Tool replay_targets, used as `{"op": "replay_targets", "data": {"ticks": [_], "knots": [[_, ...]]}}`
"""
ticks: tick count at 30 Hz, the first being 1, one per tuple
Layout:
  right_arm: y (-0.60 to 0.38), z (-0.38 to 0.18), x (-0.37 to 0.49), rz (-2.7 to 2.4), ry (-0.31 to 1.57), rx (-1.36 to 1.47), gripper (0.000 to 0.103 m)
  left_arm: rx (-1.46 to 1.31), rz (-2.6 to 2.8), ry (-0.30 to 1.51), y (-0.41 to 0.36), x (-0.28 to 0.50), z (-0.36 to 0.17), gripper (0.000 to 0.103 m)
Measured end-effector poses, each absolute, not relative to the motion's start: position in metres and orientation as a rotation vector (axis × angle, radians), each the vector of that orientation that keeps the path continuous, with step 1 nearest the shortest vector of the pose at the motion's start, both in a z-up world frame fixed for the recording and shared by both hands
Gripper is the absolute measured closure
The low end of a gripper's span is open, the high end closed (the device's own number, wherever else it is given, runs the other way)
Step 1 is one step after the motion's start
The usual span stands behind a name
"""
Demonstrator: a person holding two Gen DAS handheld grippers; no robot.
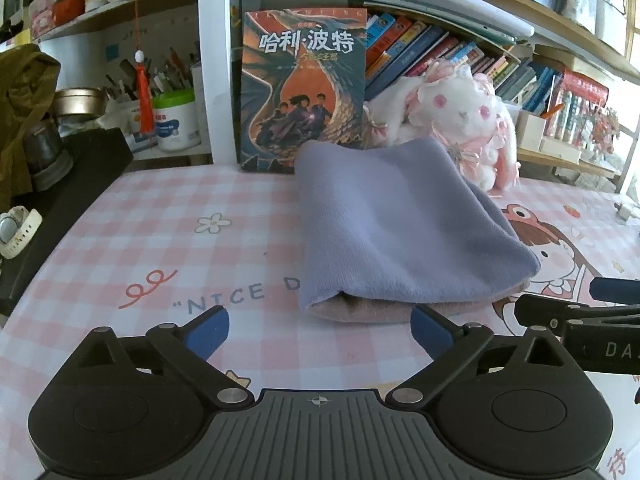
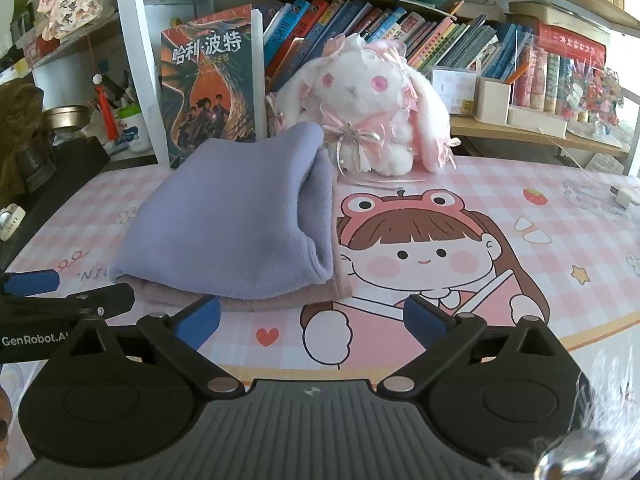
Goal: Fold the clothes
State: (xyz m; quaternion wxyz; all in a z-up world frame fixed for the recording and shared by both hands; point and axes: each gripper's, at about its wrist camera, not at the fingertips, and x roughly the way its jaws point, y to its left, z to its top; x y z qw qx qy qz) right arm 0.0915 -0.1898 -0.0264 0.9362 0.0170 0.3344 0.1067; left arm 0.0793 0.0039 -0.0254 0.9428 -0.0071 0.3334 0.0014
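Observation:
A lavender garment (image 1: 392,228) lies folded on a folded pink garment (image 1: 360,312), both on the pink checked desk mat (image 1: 180,232). My left gripper (image 1: 320,326) stands open just in front of the stack's near edge, nothing between its blue pads. In the right wrist view the lavender garment (image 2: 236,220) and the pink garment (image 2: 280,300) lie ahead and to the left. My right gripper (image 2: 312,320) is open over the cartoon girl print, empty. Each gripper shows at the edge of the other's view: the right gripper (image 1: 592,312) and the left gripper (image 2: 48,292).
A white plush rabbit (image 2: 360,108) sits right behind the stack. A large book (image 1: 304,92) leans on the white shelf post (image 1: 212,60). Rows of books (image 2: 400,32) fill the shelf. A black box (image 1: 72,200) and a watch (image 1: 16,228) lie at the left.

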Motion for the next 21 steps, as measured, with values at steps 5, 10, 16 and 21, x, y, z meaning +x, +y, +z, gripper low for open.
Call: {"op": "replay_targets", "data": {"ticks": [5, 10, 16, 21], "knots": [[-0.1888, -0.0268, 0.0881, 0.215, 0.692, 0.025, 0.002, 0.001, 0.002, 0.677, 0.0007, 0.076, -0.0255, 0.004], [-0.1883, -0.0265, 0.0868, 0.216, 0.694, 0.021, 0.002, -0.004, 0.001, 0.679, 0.0023, 0.0755, -0.0252, 0.004], [-0.1857, -0.0257, 0.0868, 0.22, 0.696, 0.018, 0.002, -0.013, 0.0, 0.682, 0.0037, 0.0754, -0.0245, 0.004], [-0.186, -0.0266, 0.0868, 0.213, 0.704, 0.03, 0.002, -0.008, -0.004, 0.682, 0.0033, 0.0749, -0.0244, 0.004]]}}
